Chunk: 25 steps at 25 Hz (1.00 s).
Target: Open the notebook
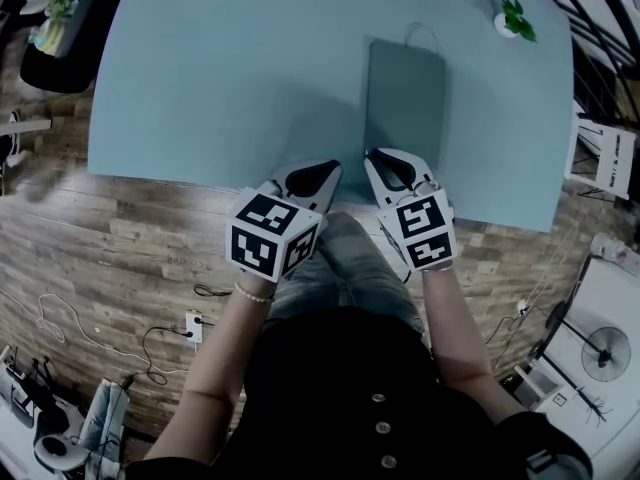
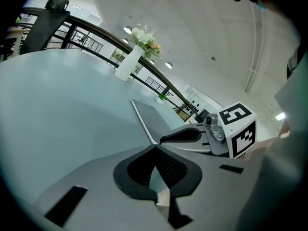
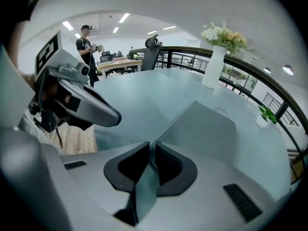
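From the head camera I have the notebook point(image 1: 405, 93) lying closed and flat on the pale blue table point(image 1: 220, 78). It sits a little right of centre, its long side running away from me and a thin loop point(image 1: 422, 34) showing at its far end. Both tools sit at the near edge of the table, side by side and apart from each other. My left gripper point(image 1: 334, 167) is just left of the notebook's near corner with its tips brought together. Its own view shows the pads meeting at the front with nothing between them, only a wedge of table showing through behind the tips. My right gripper point(image 1: 376, 154) points steeply down at the notebook's near left corner. In its own view the pads stand almost together with a thin slit left between them, and the corner lies right at the tips. I can't make out that the pads press on the cover — it lies flat. Farther off, a small potted plant point(image 1: 513, 18) stands near the far right edge, and a white vase point(image 3: 213, 66) of flowers stands at the far side of the table — well beyond the notebook.
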{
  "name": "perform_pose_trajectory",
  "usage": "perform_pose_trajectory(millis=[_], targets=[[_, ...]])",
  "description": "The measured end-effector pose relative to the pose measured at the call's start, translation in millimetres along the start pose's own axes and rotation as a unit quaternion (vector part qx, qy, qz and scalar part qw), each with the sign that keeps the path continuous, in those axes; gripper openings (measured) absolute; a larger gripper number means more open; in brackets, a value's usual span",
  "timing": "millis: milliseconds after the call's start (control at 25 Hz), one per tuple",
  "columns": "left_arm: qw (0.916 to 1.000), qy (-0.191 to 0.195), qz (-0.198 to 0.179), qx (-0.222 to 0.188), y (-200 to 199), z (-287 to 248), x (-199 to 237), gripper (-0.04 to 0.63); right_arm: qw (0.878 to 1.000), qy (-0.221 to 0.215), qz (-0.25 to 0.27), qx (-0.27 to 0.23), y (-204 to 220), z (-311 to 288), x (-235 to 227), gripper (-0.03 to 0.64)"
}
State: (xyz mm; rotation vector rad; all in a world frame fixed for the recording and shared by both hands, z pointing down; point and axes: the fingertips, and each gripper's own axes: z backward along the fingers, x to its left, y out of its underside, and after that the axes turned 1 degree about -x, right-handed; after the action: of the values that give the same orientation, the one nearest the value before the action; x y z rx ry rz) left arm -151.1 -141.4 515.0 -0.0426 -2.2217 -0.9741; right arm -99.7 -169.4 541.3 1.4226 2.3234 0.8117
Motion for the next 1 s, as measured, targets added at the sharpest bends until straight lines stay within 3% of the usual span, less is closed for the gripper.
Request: perform_pose_trajectory(millis=[400,640,1000], targets=[[0.9996,0.017,-0.018,0.011,-6,0,-3,0.017,0.996,-0.013,-0.080,-0.020,0,6,-8,0.038],[0.9989,0.031,-0.031,0.017,-13,-7,-9,0.017,0.985,-0.018,-0.165,-0.049,-2,15,-16,0.035],[0.9981,0.038,-0.043,0.022,-18,-11,-13,0.017,0.979,-0.003,-0.187,-0.080,-10,32,-23,0.032]])
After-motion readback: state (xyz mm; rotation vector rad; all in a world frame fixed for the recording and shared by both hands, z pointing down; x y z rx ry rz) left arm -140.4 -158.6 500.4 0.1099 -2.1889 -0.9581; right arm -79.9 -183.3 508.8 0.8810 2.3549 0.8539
